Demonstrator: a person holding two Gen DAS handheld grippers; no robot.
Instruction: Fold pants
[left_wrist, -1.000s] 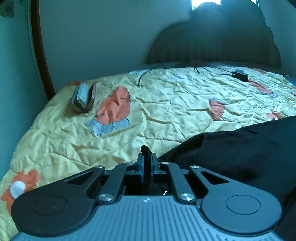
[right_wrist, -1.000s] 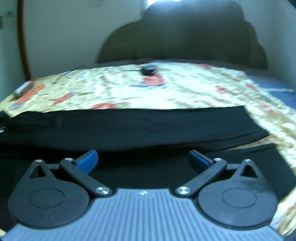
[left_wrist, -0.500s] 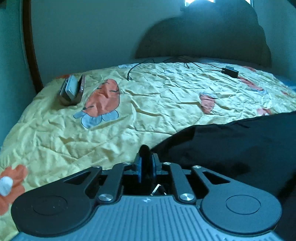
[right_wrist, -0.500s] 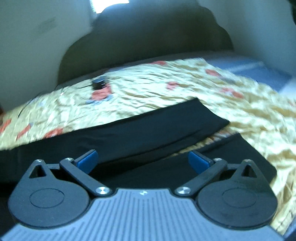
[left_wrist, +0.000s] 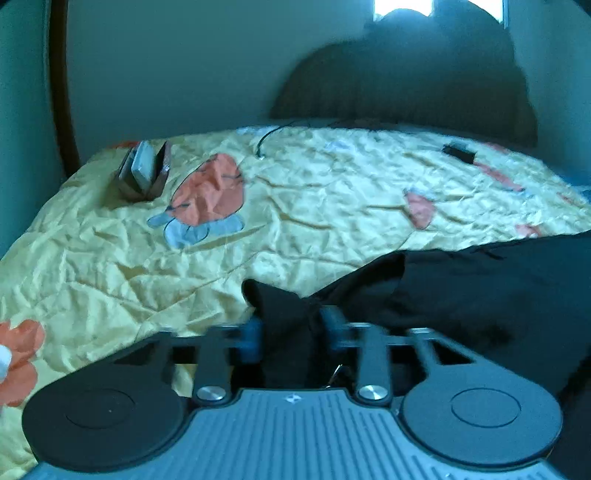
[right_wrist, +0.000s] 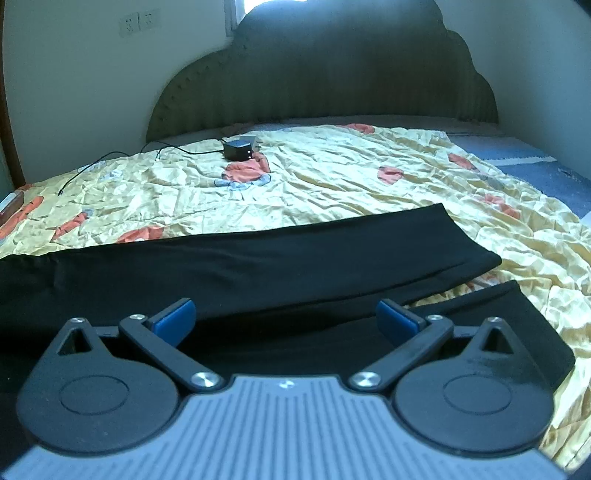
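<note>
Black pants (right_wrist: 258, 266) spread across the bed (right_wrist: 332, 184), waist end pinched by the left hand-held gripper (left_wrist: 290, 328).

Left jaws part-closed w/ a bunch of black fabric between them, prob. to lift that end for a fold. Right hand-held gripper (right_wrist: 284, 314) wide open, holding nothing, poised over the near leg; far leg hem ends at 2 o'clock. Free quilt beyond the far edge; charger (right_wrist: 238, 149) + cable at 12, boxes (left_wrist: 144, 171) at 10 in left view, well apart.
</note>
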